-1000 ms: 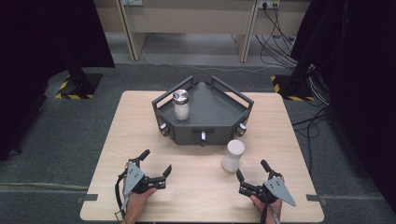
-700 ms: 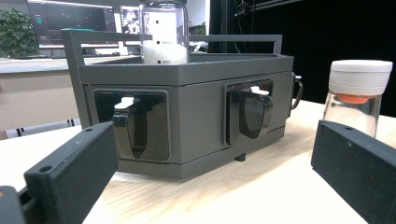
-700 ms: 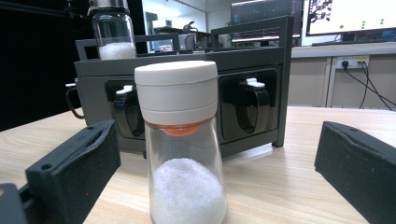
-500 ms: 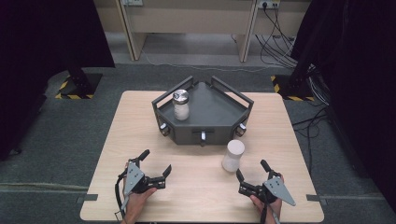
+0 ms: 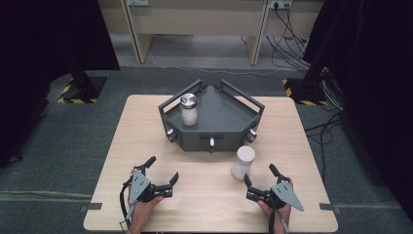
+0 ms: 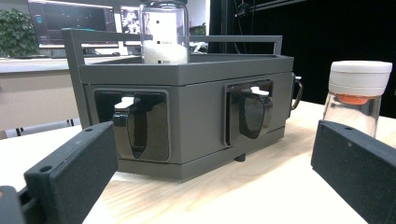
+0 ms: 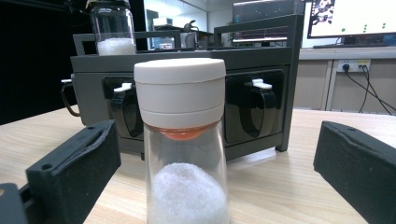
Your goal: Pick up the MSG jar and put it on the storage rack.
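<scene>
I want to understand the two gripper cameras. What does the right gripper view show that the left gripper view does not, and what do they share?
Right gripper view: white powder at the bottom of the white-capped bottle, which stands between its open jaws; a wall socket with cables.

Left gripper view: a green plant far left; the bottle off to the right, its bottom hidden.

Both: the grey tray, its dark latches, the glass jar holding white powder, the wooden table, monitors behind.

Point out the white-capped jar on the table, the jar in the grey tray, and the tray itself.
White-capped jar (image 7: 180,88), right gripper view, on its cap.
Jar in the tray (image 5: 189,113), high view, on its glass body.
Grey tray (image 6: 196,74), left gripper view, on its front rim.
</scene>
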Motion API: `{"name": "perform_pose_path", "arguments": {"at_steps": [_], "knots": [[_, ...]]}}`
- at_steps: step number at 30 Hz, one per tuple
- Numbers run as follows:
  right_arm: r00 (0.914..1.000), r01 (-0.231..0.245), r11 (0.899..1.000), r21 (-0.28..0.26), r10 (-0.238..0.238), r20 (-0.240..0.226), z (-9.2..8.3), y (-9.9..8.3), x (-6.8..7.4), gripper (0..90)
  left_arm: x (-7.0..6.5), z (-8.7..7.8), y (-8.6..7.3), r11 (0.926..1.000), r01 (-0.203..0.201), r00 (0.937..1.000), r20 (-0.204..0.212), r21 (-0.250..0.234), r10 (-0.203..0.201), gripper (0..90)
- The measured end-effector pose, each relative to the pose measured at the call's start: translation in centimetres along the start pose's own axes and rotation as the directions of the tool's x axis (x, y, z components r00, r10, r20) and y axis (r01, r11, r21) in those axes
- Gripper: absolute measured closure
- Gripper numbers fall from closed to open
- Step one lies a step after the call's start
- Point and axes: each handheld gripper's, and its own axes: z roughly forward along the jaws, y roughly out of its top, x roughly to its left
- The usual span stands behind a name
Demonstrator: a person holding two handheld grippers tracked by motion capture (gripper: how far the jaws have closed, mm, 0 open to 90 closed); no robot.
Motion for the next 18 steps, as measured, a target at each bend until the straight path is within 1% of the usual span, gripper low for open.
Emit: {"name": "perform_pose_path", "arguments": {"at_steps": [5,11,18], "knots": [[0.9999,0.007,1.000,-0.001,-0.007,-0.014,0.7,0.0,0.0,1.8,-0.1,0.1,-0.1,1.0000,0.001,1.0000,0.003,0.001,-0.001,0.1],[0.9992,0.017,1.000,0.001,-0.017,-0.035,1.7,0.2,0.1,5.7,0.0,0.0,-0.1,1.0000,0.001,1.0000,0.001,0.000,-0.001,0.1],[0.9989,0.029,1.000,0.009,-0.028,-0.036,2.9,0.4,0.3,6.6,0.0,0.0,-0.1,1.0000,0.002,1.0000,0.001,0.001,-0.002,0.1]]}}
